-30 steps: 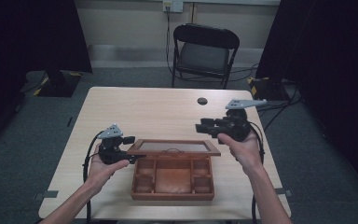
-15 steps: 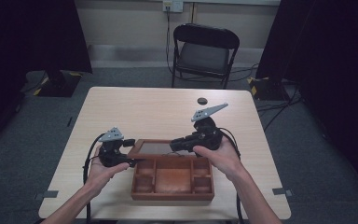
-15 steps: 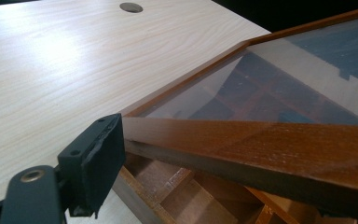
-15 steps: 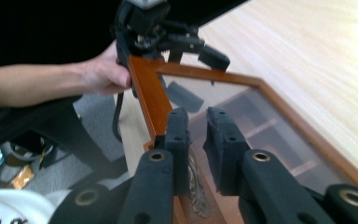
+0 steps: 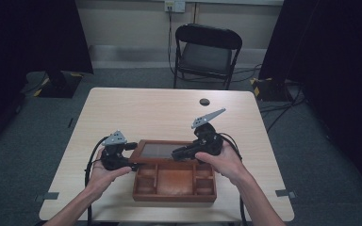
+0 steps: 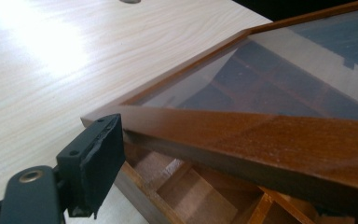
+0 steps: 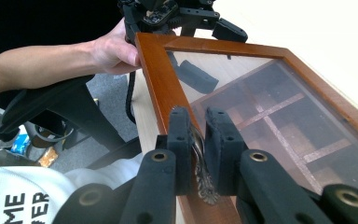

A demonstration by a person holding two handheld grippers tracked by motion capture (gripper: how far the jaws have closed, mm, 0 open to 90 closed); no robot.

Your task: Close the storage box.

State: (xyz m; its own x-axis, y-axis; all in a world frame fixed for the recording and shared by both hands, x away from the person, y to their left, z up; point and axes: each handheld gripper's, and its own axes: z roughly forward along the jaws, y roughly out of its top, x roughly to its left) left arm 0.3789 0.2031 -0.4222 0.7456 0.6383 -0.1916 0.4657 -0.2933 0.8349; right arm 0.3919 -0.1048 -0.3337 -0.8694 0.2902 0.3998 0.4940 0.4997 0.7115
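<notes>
A brown wooden box (image 5: 174,184) with several compartments stands near the table's front edge. Its glass-paned lid (image 5: 158,150) is raised partway above it. My left gripper (image 5: 134,159) is shut on the lid's left corner. One of its pads (image 6: 95,161) presses the wooden frame (image 6: 261,135), and the other jaw is hidden behind the frame. My right gripper (image 7: 198,128) is shut on a small ornate metal clasp (image 7: 200,161) on the lid's front rail (image 7: 161,84). From above, the right gripper (image 5: 178,154) sits at the lid's middle. The left gripper (image 7: 168,18) shows far off at the lid's corner.
A small black round thing (image 5: 204,101) lies on the light wooden table (image 5: 146,113) toward the back. A black folding chair (image 5: 207,52) stands behind the table. Cables trail from both grippers, and dark curtains hang on both sides.
My right gripper has moved left and down from beside the box's right end onto the lid's front rail and closed on the clasp. The left gripper has stayed put.
</notes>
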